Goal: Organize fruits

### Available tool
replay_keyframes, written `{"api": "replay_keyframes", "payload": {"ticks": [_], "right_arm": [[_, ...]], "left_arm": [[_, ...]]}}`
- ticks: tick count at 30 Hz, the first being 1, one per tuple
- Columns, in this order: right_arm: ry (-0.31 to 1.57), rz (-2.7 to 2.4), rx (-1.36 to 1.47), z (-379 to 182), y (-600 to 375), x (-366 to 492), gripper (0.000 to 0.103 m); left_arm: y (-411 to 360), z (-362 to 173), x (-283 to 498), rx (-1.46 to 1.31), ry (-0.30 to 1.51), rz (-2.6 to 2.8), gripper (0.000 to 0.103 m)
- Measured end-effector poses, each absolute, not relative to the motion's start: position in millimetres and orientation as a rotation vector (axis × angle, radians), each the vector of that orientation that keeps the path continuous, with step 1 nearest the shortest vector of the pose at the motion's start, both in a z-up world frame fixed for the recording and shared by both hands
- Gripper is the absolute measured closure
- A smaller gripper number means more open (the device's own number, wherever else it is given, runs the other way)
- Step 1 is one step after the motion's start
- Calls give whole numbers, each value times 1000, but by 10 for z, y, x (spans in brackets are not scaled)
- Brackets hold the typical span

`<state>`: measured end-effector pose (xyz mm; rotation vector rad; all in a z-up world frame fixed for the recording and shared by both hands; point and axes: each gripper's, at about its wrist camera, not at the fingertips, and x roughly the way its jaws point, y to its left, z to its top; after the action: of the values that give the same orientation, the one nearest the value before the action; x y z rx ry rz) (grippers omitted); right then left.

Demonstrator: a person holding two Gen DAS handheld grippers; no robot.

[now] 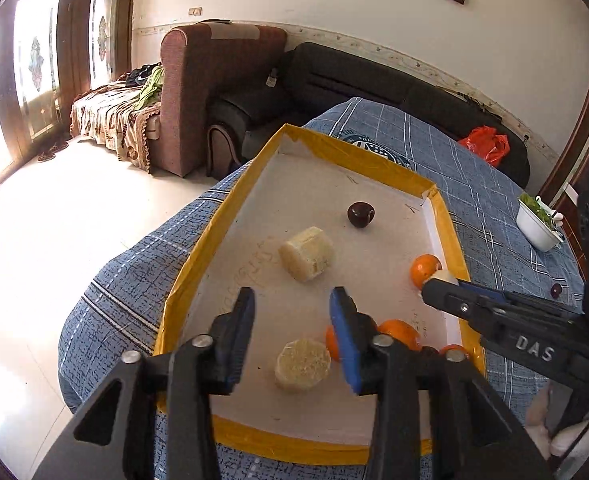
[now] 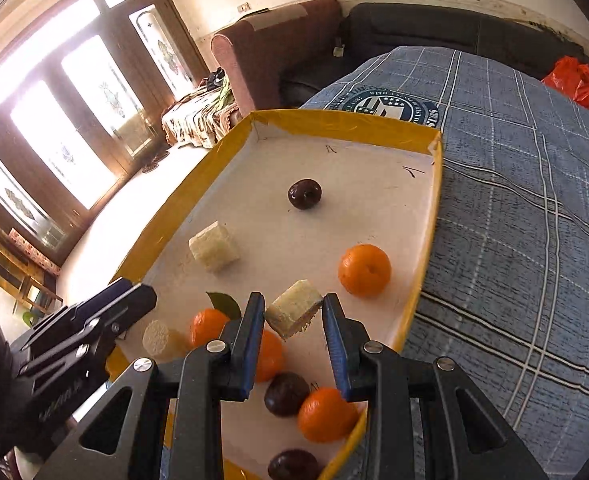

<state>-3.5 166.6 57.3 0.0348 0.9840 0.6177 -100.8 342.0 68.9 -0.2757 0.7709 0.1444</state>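
A yellow-rimmed tray (image 1: 198,256) (image 2: 422,280) lies on a blue plaid cloth. It holds pale cut chunks (image 1: 307,253) (image 1: 302,365) (image 2: 213,246), several oranges (image 1: 425,270) (image 2: 364,269) and dark plums (image 1: 360,214) (image 2: 304,194). My left gripper (image 1: 292,306) hangs open and empty above the near chunk. My right gripper (image 2: 293,309) is shut on a pale chunk (image 2: 293,313), held above the tray by its right wall. In the left wrist view the right gripper (image 1: 440,286) reaches in from the right with that chunk (image 1: 443,276) at its tip.
A white bowl with greens (image 1: 538,222) stands at the right on the table (image 2: 514,200). A loose plum (image 1: 556,290) lies on the cloth near it. A red bag (image 1: 486,144) lies on the black sofa behind. The floor drops off to the left.
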Motion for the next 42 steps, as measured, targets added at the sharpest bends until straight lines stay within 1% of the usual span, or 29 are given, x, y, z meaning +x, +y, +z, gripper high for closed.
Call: {"api": "replay_keyframes", "payload": {"ticks": [1,3,4,7,11,13,18,22,30,32,36,42], "right_arm": [[984,616,43,571,1668,-23,69],[985,619,55,579,1668,-17,66],[978,617,52,595,1666,-29,63],[960,613,46,648,1639,-63,61],[943,611,62,732,1558,-123,60],[934,611,66,773,1503,-163,60],[915,599,67,837,1356,-277,59],[902,584,85,876,1179,-361,56],[874,543,126,925,744,-456,53],[871,526,135,895,581,-485,51],[882,448,135,779,171,-491,51],[909,224,269,598,-954,-355,51]], "left_arm": [[3414,702,-1021,-268,764,149,50],[3382,733,-1025,-255,756,155,44],[3373,747,-1024,-250,752,156,41],[3318,806,-1055,-234,737,157,37],[3194,889,-1100,-191,719,164,35],[3104,949,-1138,-161,703,169,32],[2865,1080,-1223,-96,668,170,29],[2672,1172,-1293,-45,648,164,26],[2315,1287,-1412,14,627,125,25],[2231,1309,-1429,22,627,104,24],[2086,1327,-1466,21,626,34,22],[1832,1246,-1424,-5,642,-103,20]]}}
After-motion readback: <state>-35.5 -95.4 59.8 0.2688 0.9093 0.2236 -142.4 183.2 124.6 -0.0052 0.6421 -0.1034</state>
